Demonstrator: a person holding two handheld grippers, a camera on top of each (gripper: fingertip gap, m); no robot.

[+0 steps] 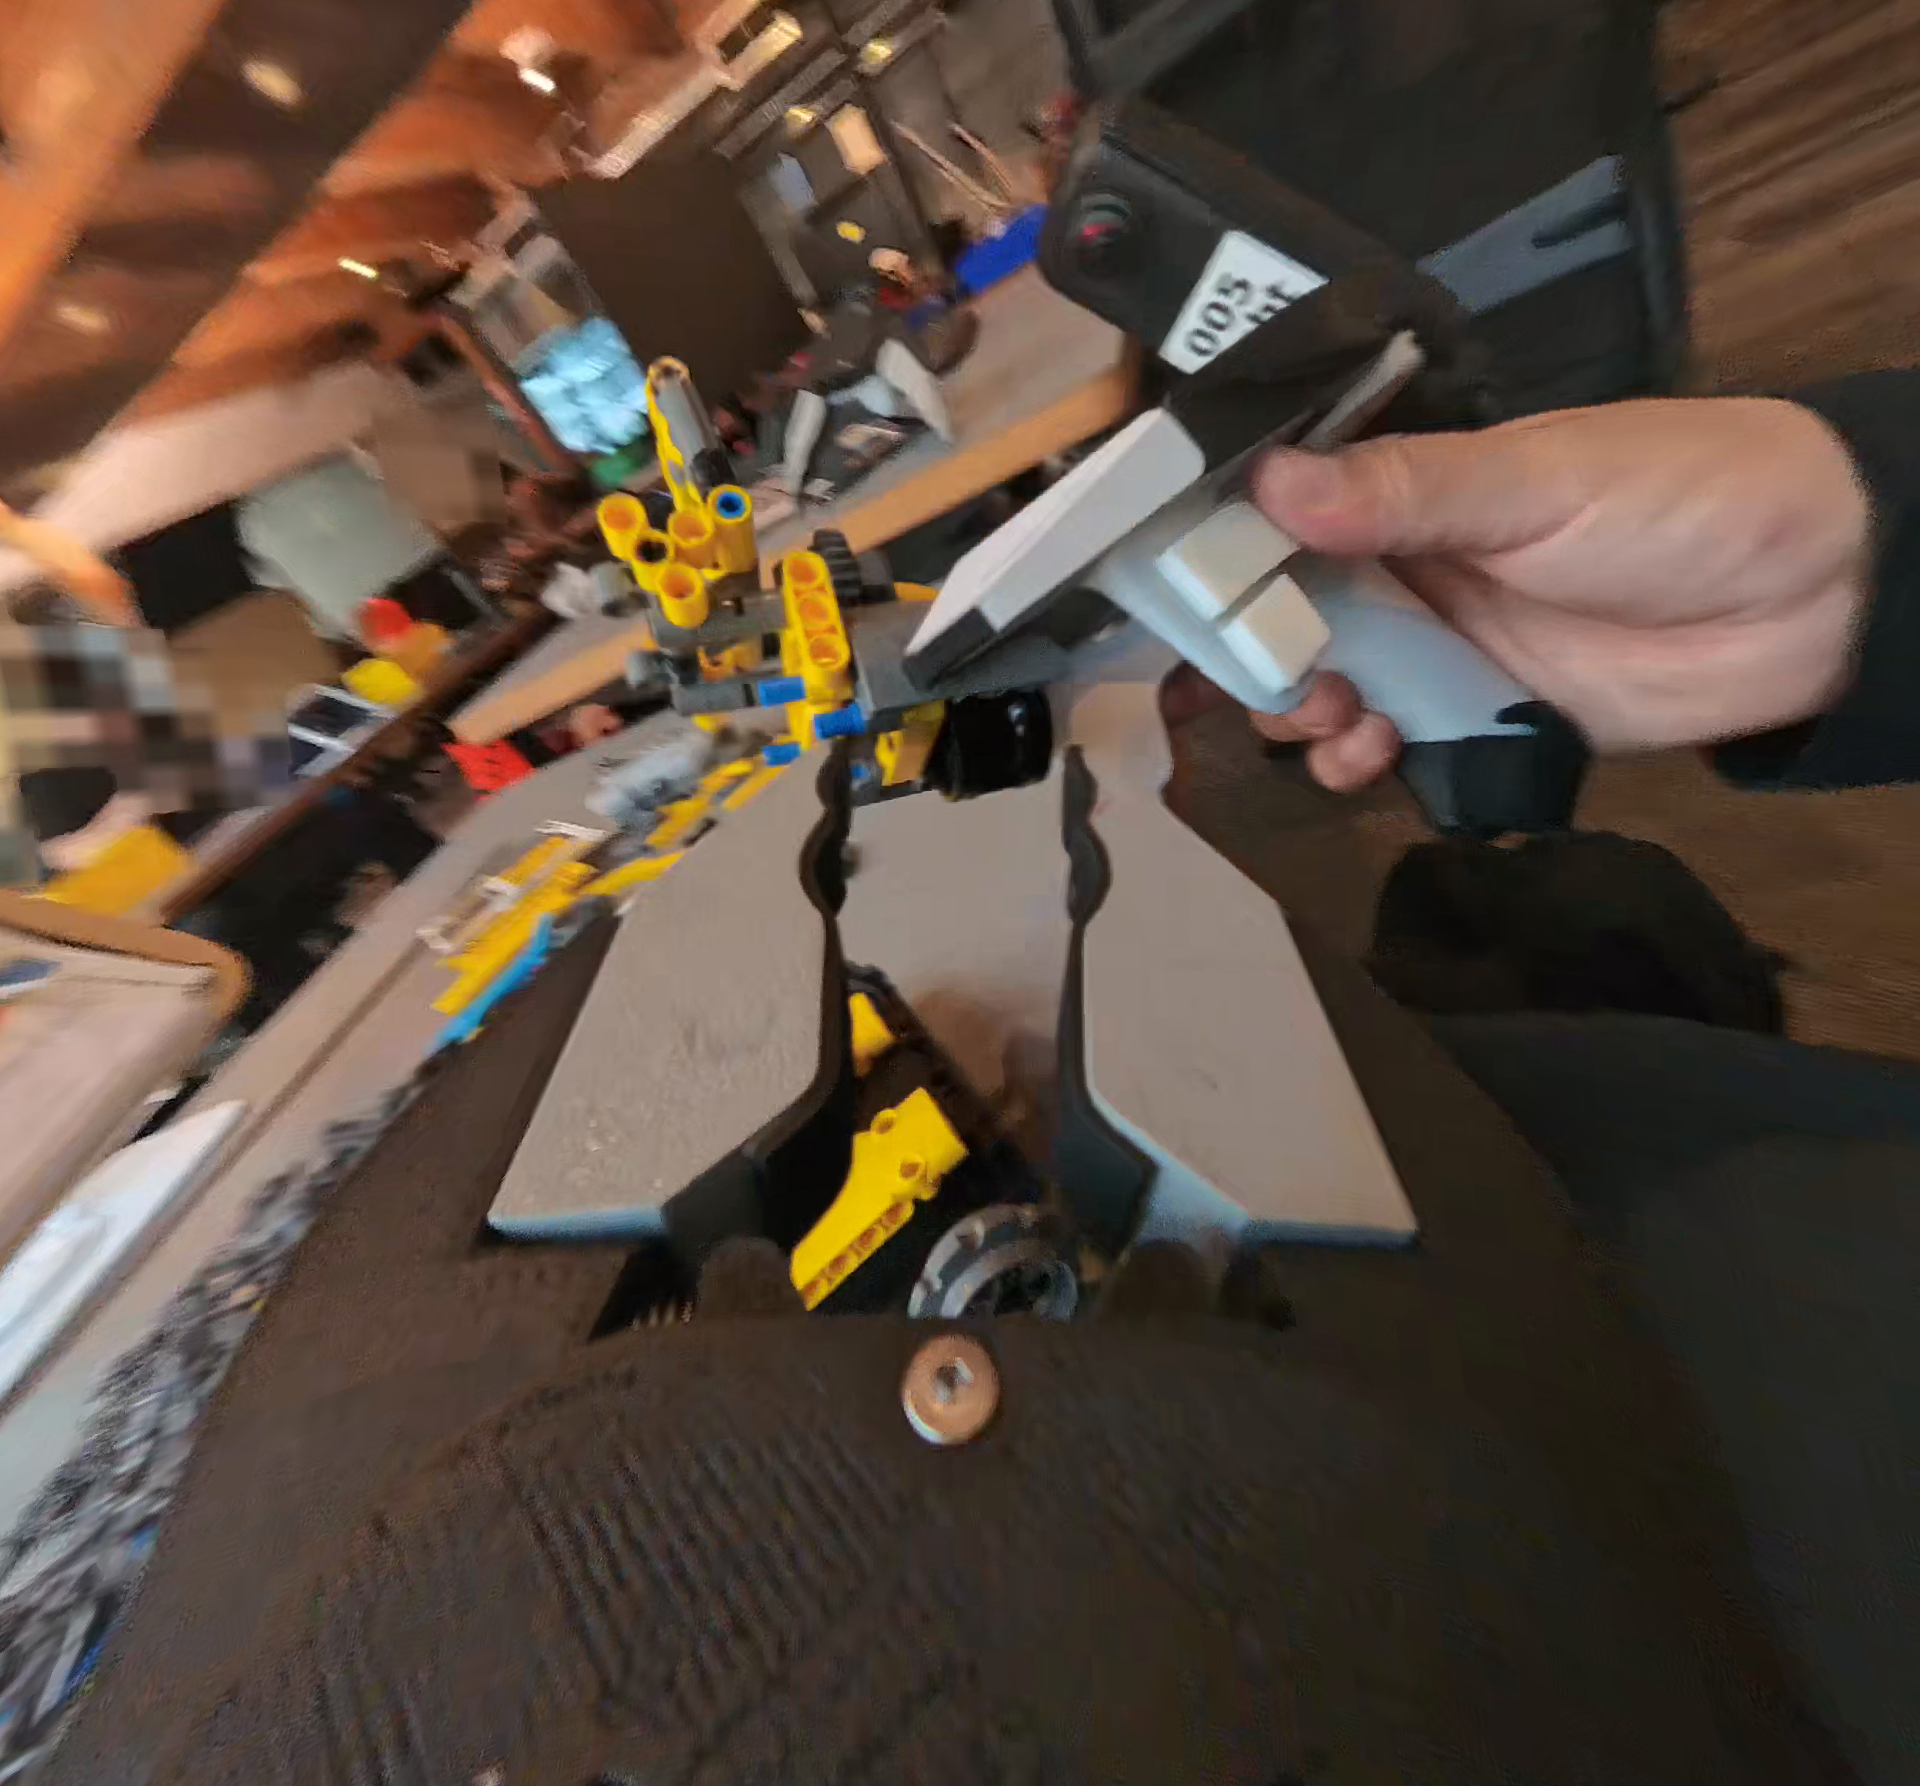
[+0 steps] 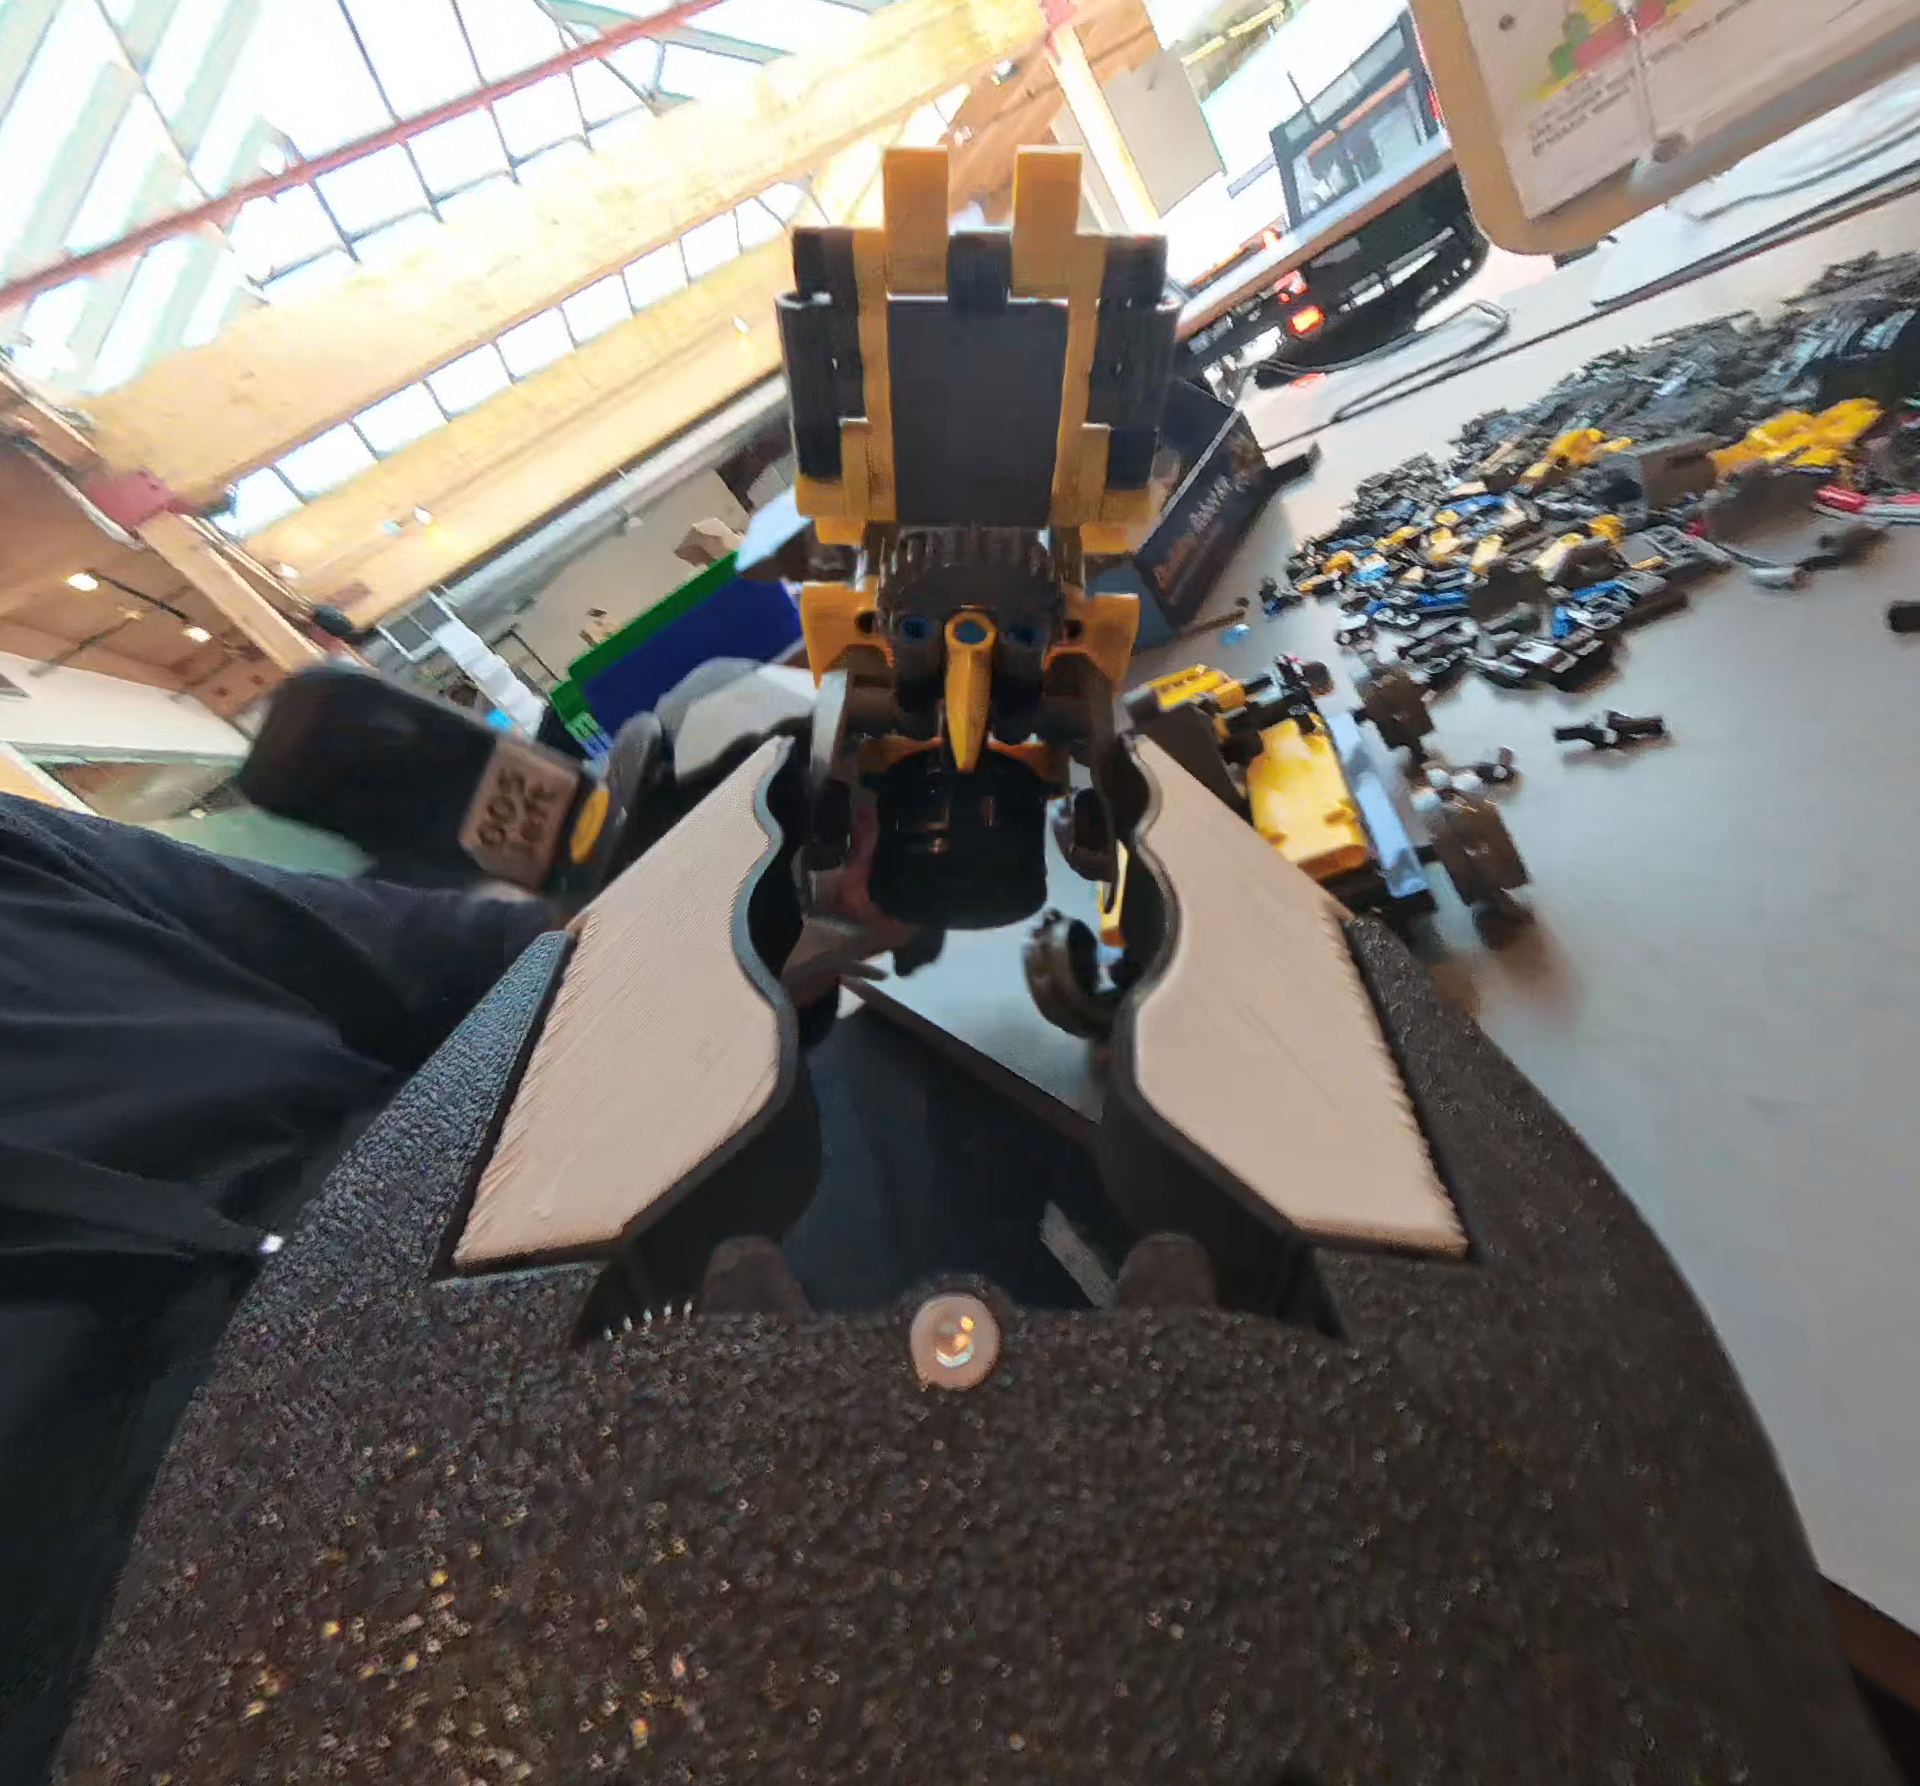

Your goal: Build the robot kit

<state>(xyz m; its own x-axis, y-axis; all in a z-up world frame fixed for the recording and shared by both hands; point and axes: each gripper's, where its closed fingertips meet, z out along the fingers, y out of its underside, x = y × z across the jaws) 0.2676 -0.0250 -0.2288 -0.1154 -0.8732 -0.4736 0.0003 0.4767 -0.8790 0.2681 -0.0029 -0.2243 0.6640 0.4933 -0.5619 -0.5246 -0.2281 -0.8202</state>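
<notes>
Model [image 2: 966,510] of yellow and black bricks pinched by right tool [image 2: 961,832] and left tool [image 1: 951,780], above table edge [image 2: 1558,1424].

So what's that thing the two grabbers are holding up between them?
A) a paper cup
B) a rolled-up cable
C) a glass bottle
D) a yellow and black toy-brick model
D: the right gripper closes around a yellow and black brick-built model, and the left gripper meets the same model's lower end.
</notes>
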